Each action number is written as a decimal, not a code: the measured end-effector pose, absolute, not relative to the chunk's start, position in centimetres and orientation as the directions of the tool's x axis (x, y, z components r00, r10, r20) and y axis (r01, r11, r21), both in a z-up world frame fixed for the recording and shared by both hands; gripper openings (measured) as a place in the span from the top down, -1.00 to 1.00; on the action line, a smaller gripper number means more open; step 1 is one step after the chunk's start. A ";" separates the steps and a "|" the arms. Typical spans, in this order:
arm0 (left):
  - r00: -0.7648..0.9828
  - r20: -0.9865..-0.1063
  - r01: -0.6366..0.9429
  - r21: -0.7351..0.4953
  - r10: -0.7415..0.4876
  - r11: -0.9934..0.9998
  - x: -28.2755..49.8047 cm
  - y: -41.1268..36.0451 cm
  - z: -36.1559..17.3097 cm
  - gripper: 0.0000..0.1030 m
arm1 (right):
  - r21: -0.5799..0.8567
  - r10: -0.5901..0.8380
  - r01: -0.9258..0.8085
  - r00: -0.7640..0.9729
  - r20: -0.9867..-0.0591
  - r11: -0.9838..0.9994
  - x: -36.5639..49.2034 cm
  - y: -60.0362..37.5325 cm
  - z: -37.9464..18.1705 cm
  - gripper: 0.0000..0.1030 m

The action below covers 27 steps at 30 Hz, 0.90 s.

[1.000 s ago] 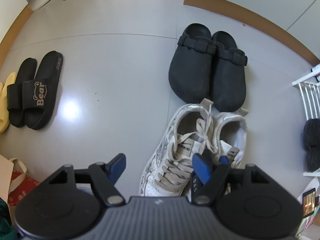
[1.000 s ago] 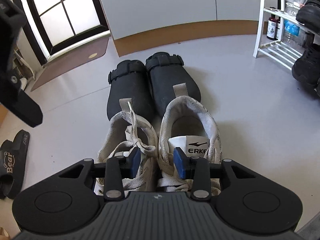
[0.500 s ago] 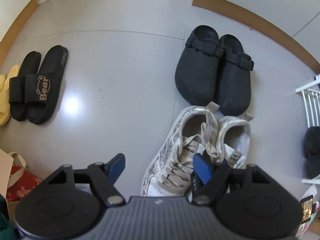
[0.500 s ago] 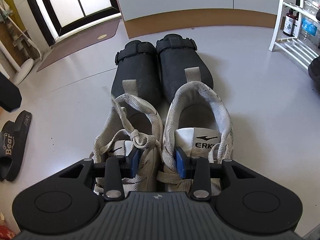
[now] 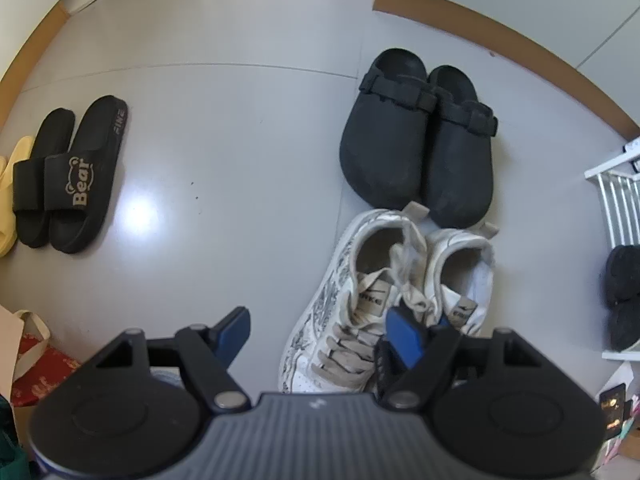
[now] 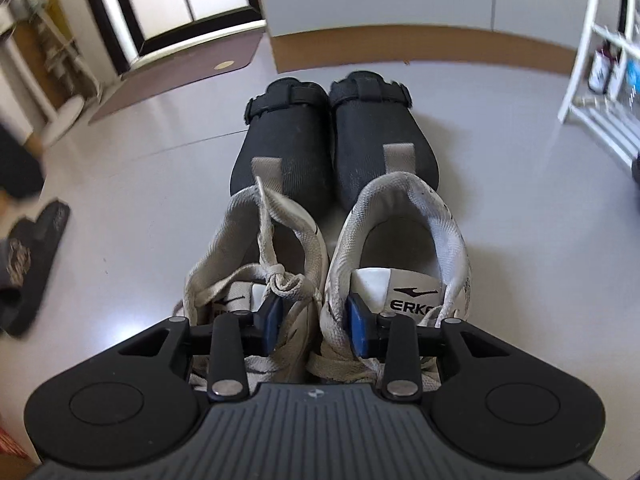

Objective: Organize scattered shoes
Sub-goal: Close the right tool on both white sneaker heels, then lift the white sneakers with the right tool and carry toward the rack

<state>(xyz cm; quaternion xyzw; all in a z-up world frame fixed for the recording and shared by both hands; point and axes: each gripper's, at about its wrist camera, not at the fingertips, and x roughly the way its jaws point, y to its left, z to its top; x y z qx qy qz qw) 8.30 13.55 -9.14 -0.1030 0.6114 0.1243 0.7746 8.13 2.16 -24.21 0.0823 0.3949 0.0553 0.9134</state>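
Right tool is pinched on the touching inner collars of both white sneakers, toe-side of the black clogs just ahead; left tool hangs wide, gripping nothing. Risk: thin fabric grip, so a collar could slip out and one sneaker drop askew. Loose laces by the pads could snag on release.

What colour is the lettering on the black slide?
Tan-gold "Bear" lettering on the black slide, clearest in the left wrist view.
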 end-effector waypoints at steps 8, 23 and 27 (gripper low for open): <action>0.218 -0.974 -0.318 -0.008 0.065 0.948 8.4 13.7 -9.2 -0.50 | 0.221 0.177 -0.017 0.656 -0.733 0.975 8.8 2.0 -24.7 0.26; 0.232 -0.971 -0.316 -0.018 0.059 0.949 7.7 14.0 -8.6 -0.50 | 0.220 0.184 -0.023 0.640 -0.746 0.975 9.4 1.8 -24.8 0.54; 0.259 -0.964 -0.298 -0.021 0.060 0.954 7.8 13.6 -7.9 -0.50 | 0.227 0.173 0.001 0.641 -0.747 0.974 9.4 1.4 -24.7 0.58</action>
